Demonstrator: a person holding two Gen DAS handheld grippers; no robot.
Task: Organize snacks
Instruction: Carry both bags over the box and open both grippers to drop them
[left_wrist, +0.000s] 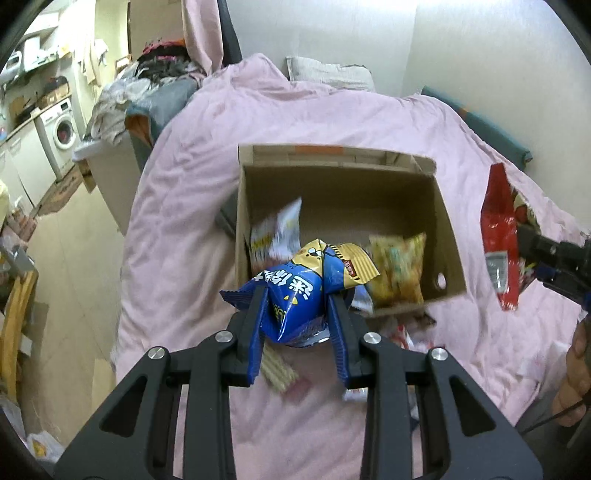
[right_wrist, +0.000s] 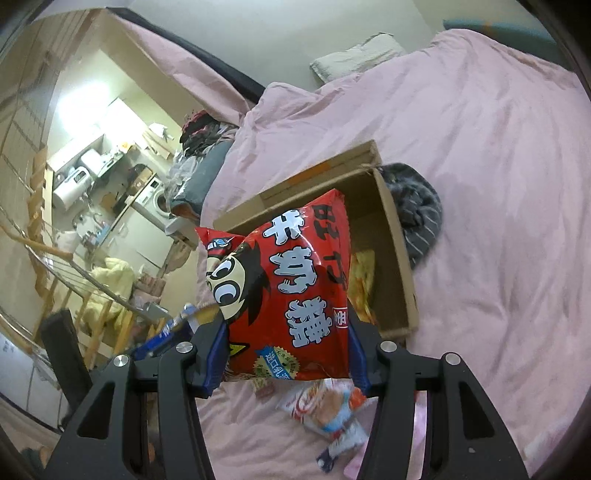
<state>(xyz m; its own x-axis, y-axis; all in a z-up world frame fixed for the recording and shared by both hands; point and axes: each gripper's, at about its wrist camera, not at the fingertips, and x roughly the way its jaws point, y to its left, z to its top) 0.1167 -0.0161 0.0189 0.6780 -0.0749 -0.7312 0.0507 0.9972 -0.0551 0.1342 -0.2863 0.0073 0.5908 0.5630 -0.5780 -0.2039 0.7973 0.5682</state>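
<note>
An open cardboard box (left_wrist: 447, 236) lies on a pink duvet with several snack packs inside, among them a white pack (left_wrist: 277, 232) and a yellow pack (left_wrist: 400, 269). My left gripper (left_wrist: 297, 295) is shut on a blue and yellow snack bag (left_wrist: 299, 288), held above the duvet just before the box's near rim. My right gripper (right_wrist: 286, 325) is shut on a red candy bag (right_wrist: 291, 284) with a cartoon face, lifted in front of the box (right_wrist: 400, 258). In the left wrist view that red bag (left_wrist: 498, 236) hangs to the right of the box.
Loose snack packs (right_wrist: 328, 410) and a biscuit pack (left_wrist: 277, 369) lie on the duvet (left_wrist: 184, 221) under the grippers. A grey striped cloth (right_wrist: 417, 210) lies beside the box. A laundry heap (left_wrist: 155, 88) and a washing machine (left_wrist: 62, 133) are at the left. A person's hand (left_wrist: 576, 373) shows at the right edge.
</note>
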